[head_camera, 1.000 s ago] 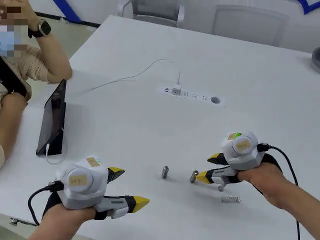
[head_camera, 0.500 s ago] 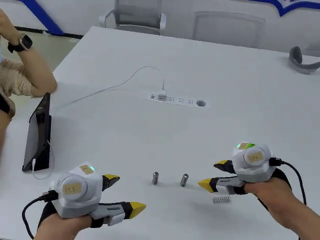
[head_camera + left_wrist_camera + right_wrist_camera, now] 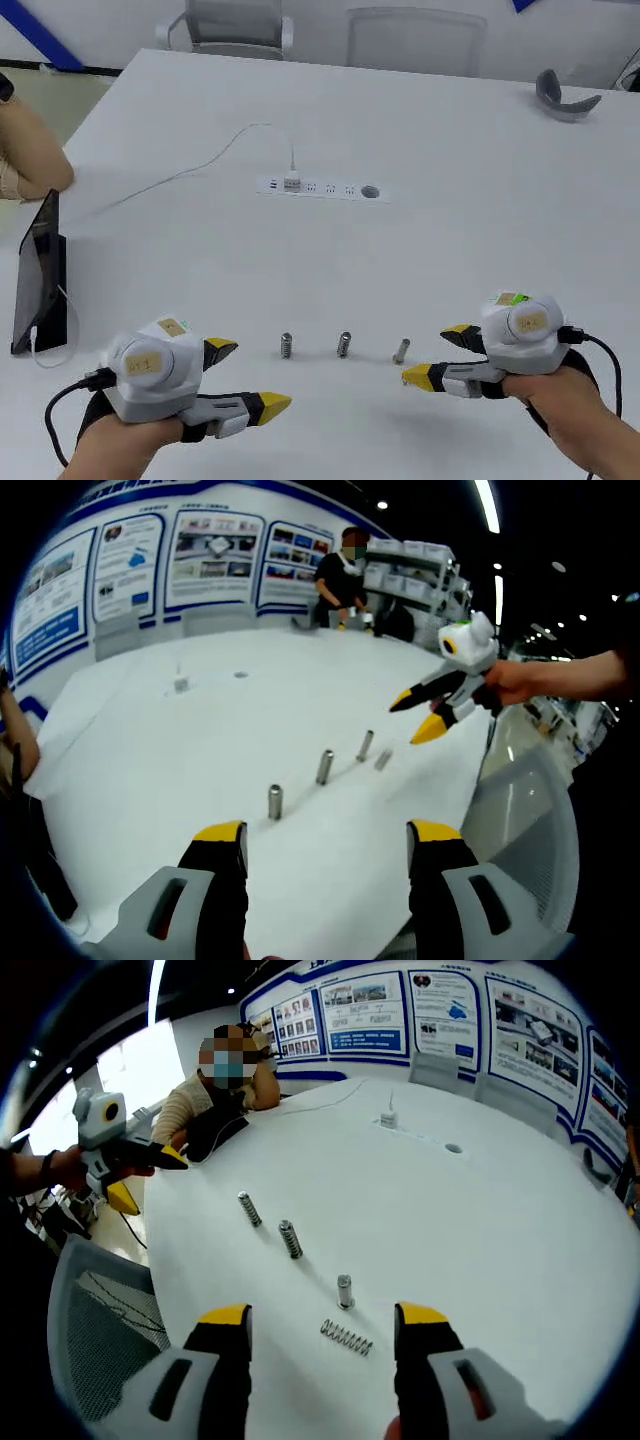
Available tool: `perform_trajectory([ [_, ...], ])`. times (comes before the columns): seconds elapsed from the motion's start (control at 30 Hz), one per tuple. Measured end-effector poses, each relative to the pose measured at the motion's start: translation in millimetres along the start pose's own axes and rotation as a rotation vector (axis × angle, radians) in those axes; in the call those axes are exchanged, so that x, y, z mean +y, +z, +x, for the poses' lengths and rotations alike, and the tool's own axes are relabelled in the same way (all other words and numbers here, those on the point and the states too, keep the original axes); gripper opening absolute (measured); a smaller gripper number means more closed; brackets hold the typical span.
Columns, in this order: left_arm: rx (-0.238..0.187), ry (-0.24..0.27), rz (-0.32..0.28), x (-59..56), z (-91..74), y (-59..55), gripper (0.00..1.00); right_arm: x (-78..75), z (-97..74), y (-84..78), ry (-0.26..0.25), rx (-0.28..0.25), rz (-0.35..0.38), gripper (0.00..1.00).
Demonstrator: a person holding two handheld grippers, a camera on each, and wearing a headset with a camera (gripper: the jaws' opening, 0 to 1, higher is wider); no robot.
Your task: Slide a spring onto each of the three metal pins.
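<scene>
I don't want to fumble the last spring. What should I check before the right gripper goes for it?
1. Far pin and middle pin carry springs: ok.
2. Near pin bare and upright: ok.
3. Loose spring lying flat just short of the near pin, ahead of the jaws: ok.
4. Right gripper open and empty: ok.
5. Left gripper open, empty, well clear of the pins: ok.
</scene>
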State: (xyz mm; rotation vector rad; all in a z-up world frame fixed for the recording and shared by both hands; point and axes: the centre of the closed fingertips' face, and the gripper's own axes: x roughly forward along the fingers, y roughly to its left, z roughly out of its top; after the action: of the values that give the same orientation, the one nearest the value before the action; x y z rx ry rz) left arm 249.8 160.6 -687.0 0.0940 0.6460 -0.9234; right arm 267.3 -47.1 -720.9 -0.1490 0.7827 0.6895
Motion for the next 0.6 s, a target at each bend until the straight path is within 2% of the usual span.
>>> perform_trajectory([
  [0.43,0.019,-0.051,0.035,-17.3,21.0,9.3,0.67,-5.2,-21.4,-20.8,-0.016,-0.036,0.082,0.65],
  [0.6,0.026,-0.071,0.048,-25.8,30.2,12.3,0.67,-4.4,-29.2,-26.1,-0.016,-0.045,0.092,0.68],
])
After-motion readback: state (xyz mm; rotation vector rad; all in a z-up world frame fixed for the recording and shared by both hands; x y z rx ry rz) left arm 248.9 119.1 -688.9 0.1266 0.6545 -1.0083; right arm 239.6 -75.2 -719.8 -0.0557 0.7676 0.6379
